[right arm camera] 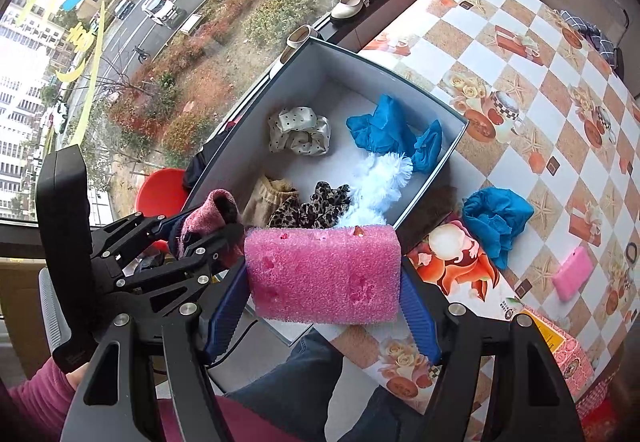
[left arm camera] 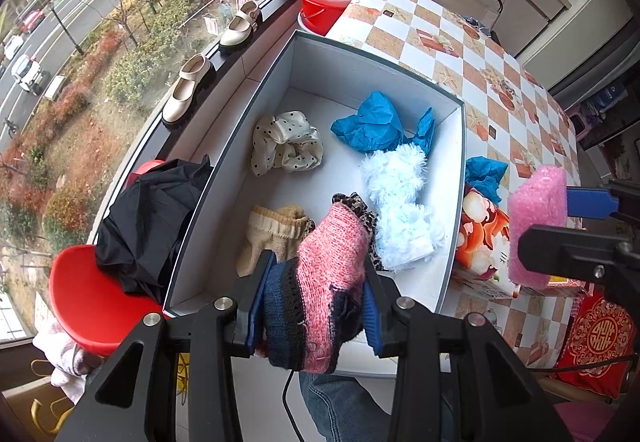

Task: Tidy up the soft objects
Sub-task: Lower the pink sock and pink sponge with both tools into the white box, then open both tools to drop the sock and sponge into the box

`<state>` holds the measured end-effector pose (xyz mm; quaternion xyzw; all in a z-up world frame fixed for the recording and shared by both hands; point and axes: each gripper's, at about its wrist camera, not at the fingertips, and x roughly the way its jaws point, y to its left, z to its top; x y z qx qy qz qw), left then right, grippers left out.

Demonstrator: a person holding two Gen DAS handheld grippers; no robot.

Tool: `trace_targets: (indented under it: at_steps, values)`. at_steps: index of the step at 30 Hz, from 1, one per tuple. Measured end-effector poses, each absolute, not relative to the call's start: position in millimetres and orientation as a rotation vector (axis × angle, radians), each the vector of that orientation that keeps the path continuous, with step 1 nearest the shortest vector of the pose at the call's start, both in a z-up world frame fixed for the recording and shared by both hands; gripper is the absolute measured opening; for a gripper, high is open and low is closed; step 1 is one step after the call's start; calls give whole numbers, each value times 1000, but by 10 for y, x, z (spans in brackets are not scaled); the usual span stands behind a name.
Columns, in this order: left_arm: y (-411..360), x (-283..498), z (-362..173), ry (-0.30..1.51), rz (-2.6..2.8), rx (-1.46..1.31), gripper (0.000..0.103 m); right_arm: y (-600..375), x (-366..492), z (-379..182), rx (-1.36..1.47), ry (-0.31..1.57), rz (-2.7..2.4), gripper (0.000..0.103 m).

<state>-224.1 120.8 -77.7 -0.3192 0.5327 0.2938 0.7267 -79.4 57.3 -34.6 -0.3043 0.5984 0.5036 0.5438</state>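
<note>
In the left wrist view, the left tongs [left arm camera: 316, 304] are clenched on a pink and navy knitted sock [left arm camera: 320, 290], which sits squarely between the two blue pads and pokes forward over the near edge of the grey box [left arm camera: 454, 202]. Inside the box lie a polka-dot scrunchie [left arm camera: 286, 144], a blue crumpled cloth [left arm camera: 378, 124], a fluffy white sock [left arm camera: 400, 202], a beige sock [left arm camera: 270, 234] and a leopard-print scrunchie [left arm camera: 366, 214] partly hidden behind the held sock. To the right, the right tongs [left arm camera: 560, 230] carry a pink sponge [left arm camera: 538, 226] above the checkered tabletop [left arm camera: 460, 42], beside the box's right wall.

In the right wrist view, the right tongs [right arm camera: 324, 294] grip the pink sponge [right arm camera: 324, 274] by its two short ends, holding it over the box's near corner. The left tongs [right arm camera: 200, 230] appear at left with the knitted sock [right arm camera: 212, 220] between their fingers. Another blue cloth [right arm camera: 496, 224] and a second pink sponge [right arm camera: 572, 274] rest on the tabletop outside the box.
</note>
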Motion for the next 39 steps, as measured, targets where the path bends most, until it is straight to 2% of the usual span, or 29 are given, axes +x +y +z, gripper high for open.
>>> trace_targets:
  at_steps: [31,33,34,35,36,37,39]
  values:
    - [1422,-2137,-1019,1217,651,-745,42,1051,-777,-611,-807,1443,1202,72]
    - [1414,-2126,-1008,1213,640,-744,47,1060,-772,-606,-805,1441,1203,72]
    - [1406,-2105,-994,1211,632,-739,59,1059,-769,-608,-802,1442,1205,72]
    - [1395,-2088,-983,1213,629,-727,81,1067,-760,-604,-788,1447,1213,73]
    - [1387,-2075,-980,1220,632,-716,88,1072,-748,-601,-771,1456,1220,74]
    - [1378,-2065,-979,1225,631,-710,90,1081,-733,-603,-754,1468,1222,87]
    - [1400,-2066,-1011,1237,623,-745,90,1079,-685,-610,-730,1479,1195,102]
